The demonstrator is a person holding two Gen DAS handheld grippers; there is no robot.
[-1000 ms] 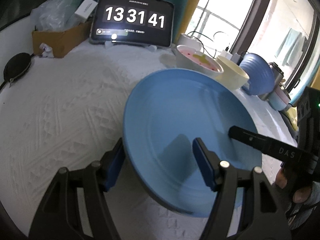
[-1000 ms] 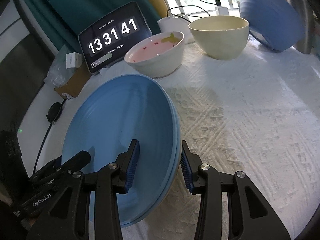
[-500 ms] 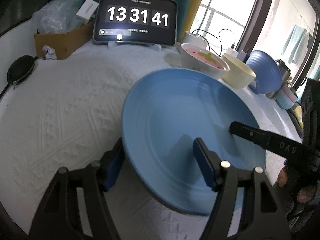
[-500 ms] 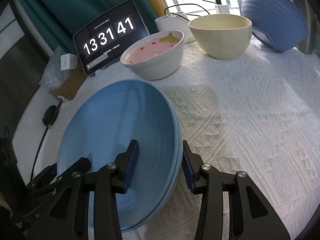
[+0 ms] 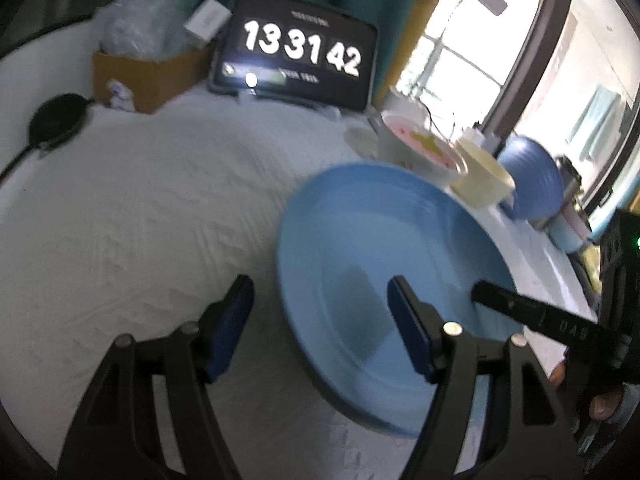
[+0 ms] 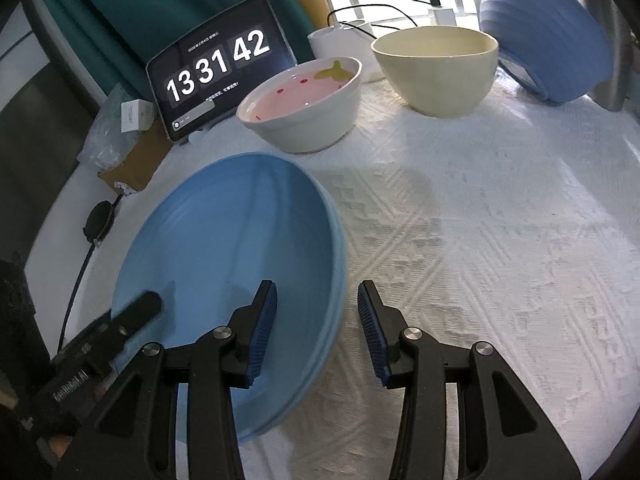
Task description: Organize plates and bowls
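Observation:
A stack of light blue plates (image 5: 384,240) (image 6: 224,248) lies flat on the white tablecloth. My left gripper (image 5: 320,324) is open, its jaws standing either side of the stack's near-left rim without touching. My right gripper (image 6: 316,332) is open too, one jaw over the plate and the other outside its right rim. Behind the plates stand a white bowl with a pink inside (image 6: 304,108), a cream bowl (image 6: 436,68) and a dark blue ribbed bowl (image 6: 548,44) tipped on its side.
A tablet showing a clock (image 6: 216,64) stands at the back. A cardboard box with plastic bags (image 5: 148,68) and a black round puck with a cable (image 5: 56,120) sit at the far left. A metal flask (image 6: 616,48) and charger cables are at the back right.
Both grippers have opened and let go of the blue plates, which have come down to rest on the cloth. The left gripper has drawn back to the left.

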